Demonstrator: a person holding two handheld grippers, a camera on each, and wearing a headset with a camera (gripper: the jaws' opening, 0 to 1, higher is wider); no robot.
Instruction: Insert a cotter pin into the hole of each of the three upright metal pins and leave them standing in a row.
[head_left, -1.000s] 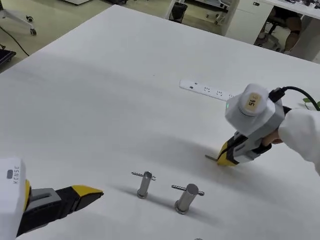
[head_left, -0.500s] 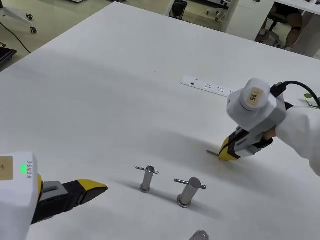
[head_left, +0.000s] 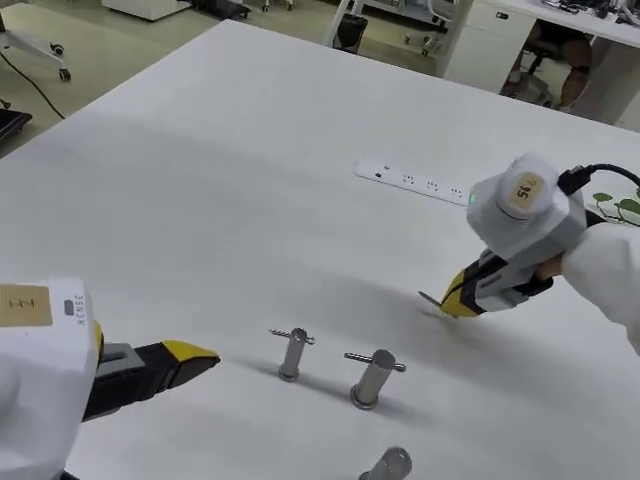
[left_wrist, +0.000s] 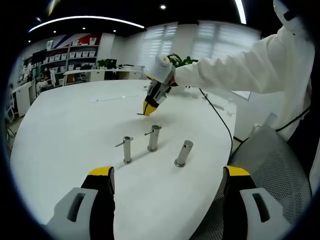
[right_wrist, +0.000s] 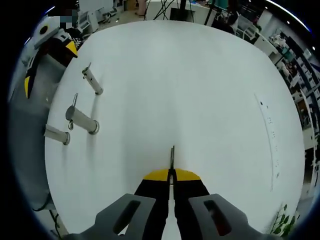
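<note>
Here, mid-right, I am pinching a cotter pin (head_left: 430, 298) tight in the right gripper (head_left: 452, 297) for the bare metal pin (head_left: 390, 463) at bottom centre, left gripper (head_left: 188, 355) gaping empty.

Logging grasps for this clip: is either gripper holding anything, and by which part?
The right gripper is shut on a cotter pin, pinched at one end, the rest jutting past the tips. The left gripper is open and empty.
</note>
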